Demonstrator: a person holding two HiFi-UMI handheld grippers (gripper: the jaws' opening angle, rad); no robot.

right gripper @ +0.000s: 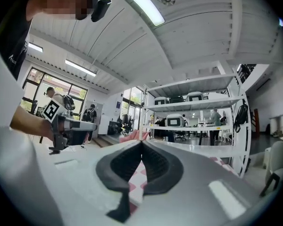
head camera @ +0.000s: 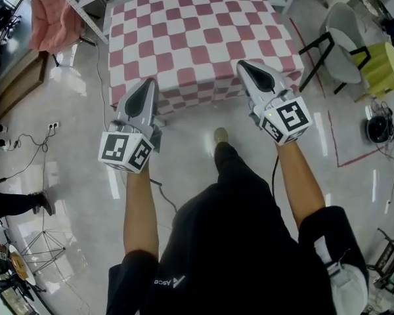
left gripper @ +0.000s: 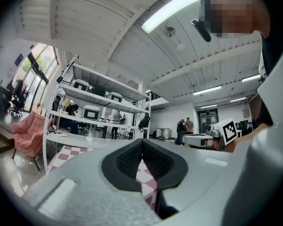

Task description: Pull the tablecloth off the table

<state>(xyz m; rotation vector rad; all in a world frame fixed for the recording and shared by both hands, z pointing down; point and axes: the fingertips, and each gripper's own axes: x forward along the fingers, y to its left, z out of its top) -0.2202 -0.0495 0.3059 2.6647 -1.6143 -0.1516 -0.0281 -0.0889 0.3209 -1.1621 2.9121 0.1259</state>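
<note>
Arms: left forearm and right forearm, both bare, reach forward side by side from a body in a black shirt.
Left tool: jaws pressed together with nothing between them; the tip points at the near left edge of the tablecloth.
Right tool: jaws likewise pressed together and empty; the tip sits over the cloth's near right edge.
Contact: cannot tell whether either tip touches the cloth.
Tablecloth: red-and-white checks, spread over the whole tabletop, draping down its near side.
Floor: pale and shiny, one shoe between the tools.
</note>
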